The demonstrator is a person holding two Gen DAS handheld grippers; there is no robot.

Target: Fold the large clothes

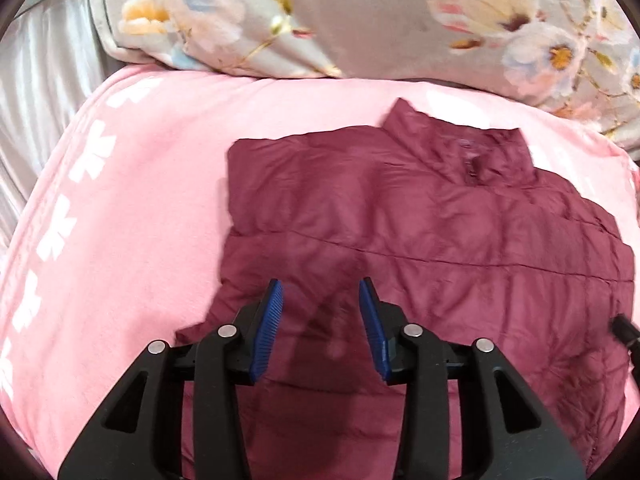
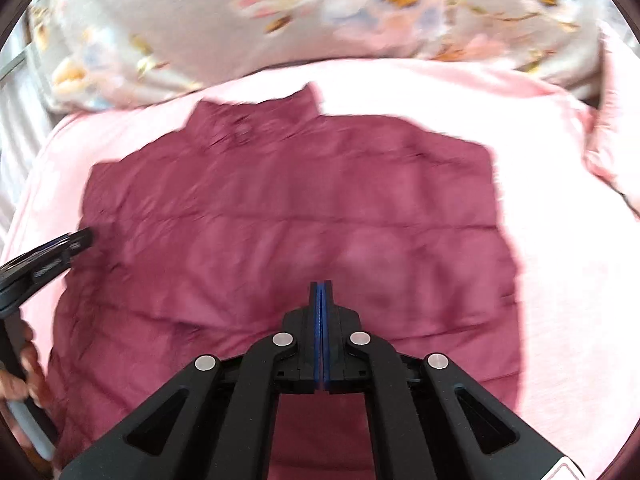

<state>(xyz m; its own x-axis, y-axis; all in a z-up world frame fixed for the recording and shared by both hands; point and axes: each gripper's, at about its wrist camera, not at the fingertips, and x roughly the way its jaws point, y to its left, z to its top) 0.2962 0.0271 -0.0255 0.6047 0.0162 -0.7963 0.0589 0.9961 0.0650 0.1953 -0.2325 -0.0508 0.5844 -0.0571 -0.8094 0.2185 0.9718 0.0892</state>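
On the far left of my left camera I see a pale pleated curtain (image 1: pixel 36 92) beyond the edge of the bed. Next to it a pink blanket (image 1: pixel 132 208) with a line of white flower shapes covers the bed. At its head lies a grey flowered quilt (image 1: pixel 328 12), bunched up and overlapping the blanket's far edge.

The maroon padded jacket (image 1: pixel 420 220) lies flat on the blanket, collar (image 1: pixel 460 140) pointing toward the quilt, front side up with the zip showing at the neck. Its sides look folded in, so it makes a rough rectangle.

My left gripper (image 1: pixel 321 328) hangs over the jacket's near left part. Its blue pads (image 1: pixel 269 328) stand well apart with nothing between them; only the jacket's cloth shows through the gap, below them.

In my right camera the same jacket (image 2: pixel 288 216) fills the middle, and the left gripper (image 2: pixel 76 240) comes in from the left edge at the jacket's side, with a hand (image 2: pixel 20 372) on its handle. My right gripper (image 2: pixel 321 292) sits over the near middle of the jacket, its two blue pads pressed flat together. I cannot see any cloth caught between them. To the right, bare blanket (image 2: pixel 568 260) runs to a rumpled edge.
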